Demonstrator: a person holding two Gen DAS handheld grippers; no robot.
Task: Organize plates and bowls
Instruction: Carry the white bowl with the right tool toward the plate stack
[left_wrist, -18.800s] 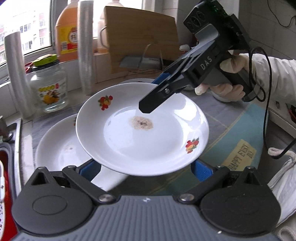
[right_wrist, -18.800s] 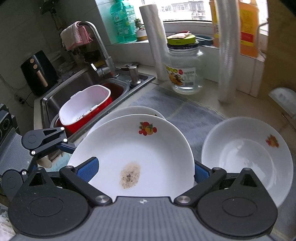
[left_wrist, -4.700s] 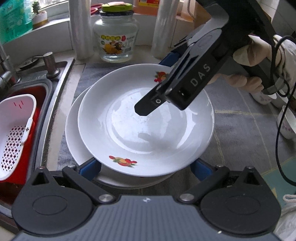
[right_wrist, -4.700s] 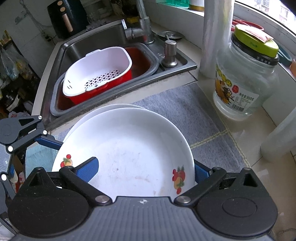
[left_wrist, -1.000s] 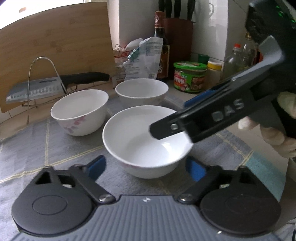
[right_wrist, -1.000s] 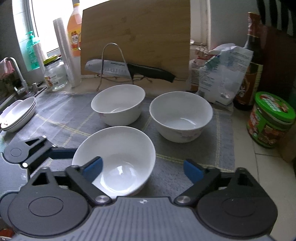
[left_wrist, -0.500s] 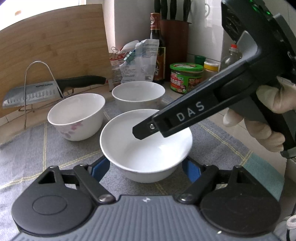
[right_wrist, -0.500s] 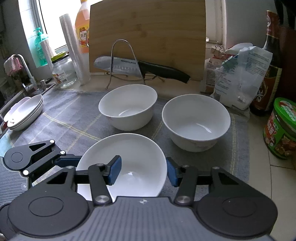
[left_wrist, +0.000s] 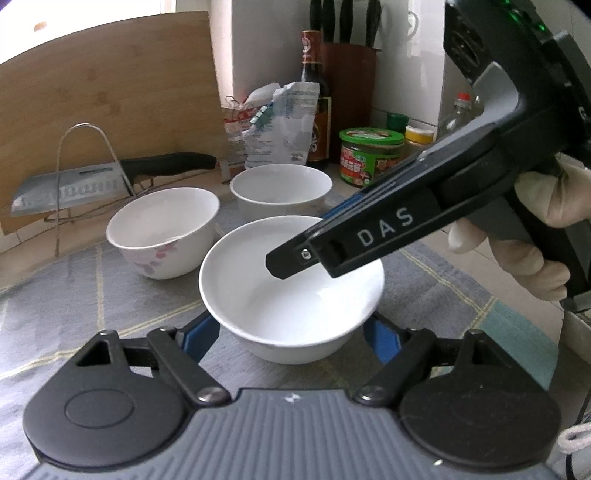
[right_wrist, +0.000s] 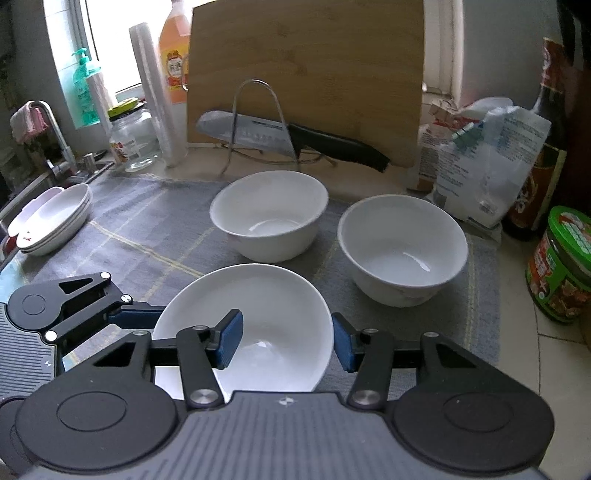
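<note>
Grey-matted bench (right_wrist: 155, 236) below the cutting board (right_wrist: 306, 74): both the left gripper (left_wrist: 291, 338) and right gripper (right_wrist: 288, 338) have just clamped their fingers on the front bowl (right_wrist: 251, 325), ready for stacking.

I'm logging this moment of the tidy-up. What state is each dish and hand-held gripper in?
Near bowl: upright, empty, gripped by both.
Back-left bowl: upright, empty, free.
Back-right bowl: upright, empty, free.
Plates: stacked.
Left hand-held gripper: shut across near bowl.
Right hand-held gripper: shut on its rim.
</note>
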